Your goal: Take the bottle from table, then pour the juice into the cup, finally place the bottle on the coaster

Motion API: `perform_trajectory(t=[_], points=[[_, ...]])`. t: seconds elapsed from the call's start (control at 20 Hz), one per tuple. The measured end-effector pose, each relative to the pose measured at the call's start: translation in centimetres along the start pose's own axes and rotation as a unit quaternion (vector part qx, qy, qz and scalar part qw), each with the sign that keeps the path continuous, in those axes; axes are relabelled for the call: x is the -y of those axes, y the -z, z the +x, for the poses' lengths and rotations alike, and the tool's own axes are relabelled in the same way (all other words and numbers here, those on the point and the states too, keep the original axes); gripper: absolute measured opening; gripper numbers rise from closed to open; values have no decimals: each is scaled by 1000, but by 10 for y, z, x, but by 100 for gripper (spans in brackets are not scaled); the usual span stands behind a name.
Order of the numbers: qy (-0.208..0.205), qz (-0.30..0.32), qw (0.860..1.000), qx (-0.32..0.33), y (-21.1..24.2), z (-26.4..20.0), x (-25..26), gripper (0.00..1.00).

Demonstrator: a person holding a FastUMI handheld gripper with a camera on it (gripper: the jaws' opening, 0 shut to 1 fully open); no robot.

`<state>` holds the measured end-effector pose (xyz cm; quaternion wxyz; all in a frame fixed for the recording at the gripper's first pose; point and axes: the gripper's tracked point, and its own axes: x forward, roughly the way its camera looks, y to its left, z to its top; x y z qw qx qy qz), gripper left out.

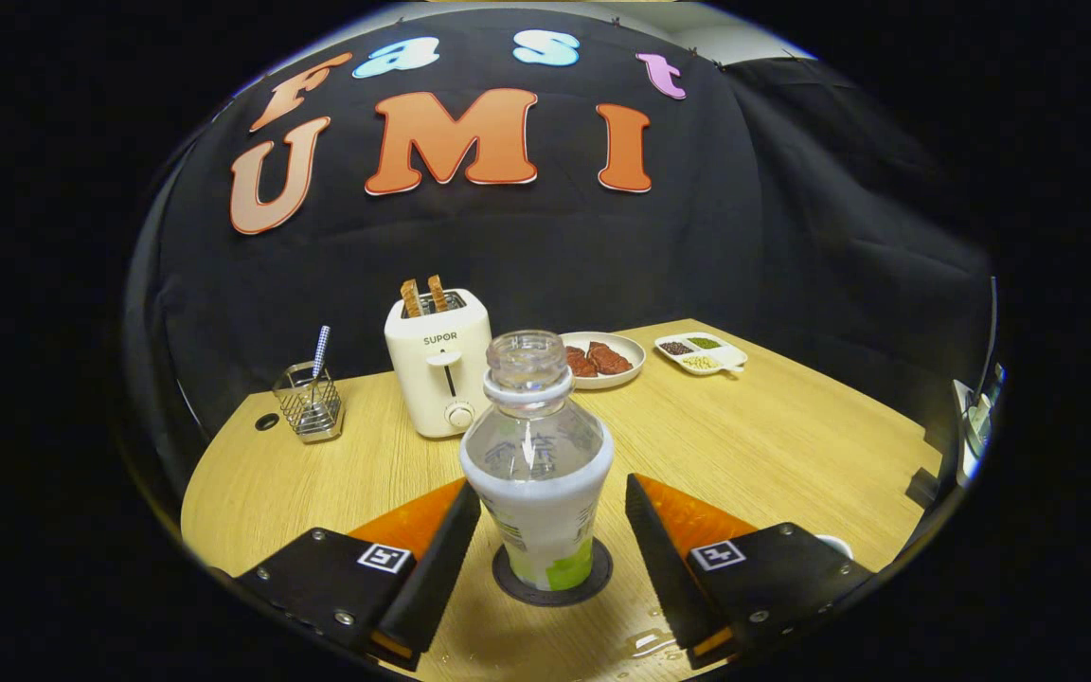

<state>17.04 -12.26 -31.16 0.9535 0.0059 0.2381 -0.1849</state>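
Note:
A clear, uncapped plastic bottle (pixel 538 455) with a white and green label stands upright on a dark round coaster (pixel 553 580) on the wooden table (pixel 773 445). My gripper (pixel 553 502) is open around it. The left finger sits close against the bottle's side, and a gap shows between the right finger and the bottle. A sliver of a white cup (pixel 834 543) shows behind the right finger. A few drops of liquid (pixel 650 644) lie on the table near the right finger.
Beyond the bottle stands a white toaster (pixel 438 369) with two slices of toast. A wire holder (pixel 309 403) with a straw is to its left. A plate of meat (pixel 602 360) and a divided dish of grains (pixel 701 353) sit at the back right.

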Motion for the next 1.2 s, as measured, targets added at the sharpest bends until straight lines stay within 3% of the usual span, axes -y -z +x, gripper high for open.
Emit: perform_trajectory(t=[0.05, 0.25, 0.65, 0.85, 1.2], points=[[-2, -2, 1000, 11, -10, -6, 1, 97], [-16, -4, 998, 53, -61, -48, 2, 97], [-129, -5, 982, 136, -156, -172, -66, 97], [-206, 2, 968, 146, -167, -238, -103, 96], [-240, -1, 955, 176, -168, -295, -120, 96]])
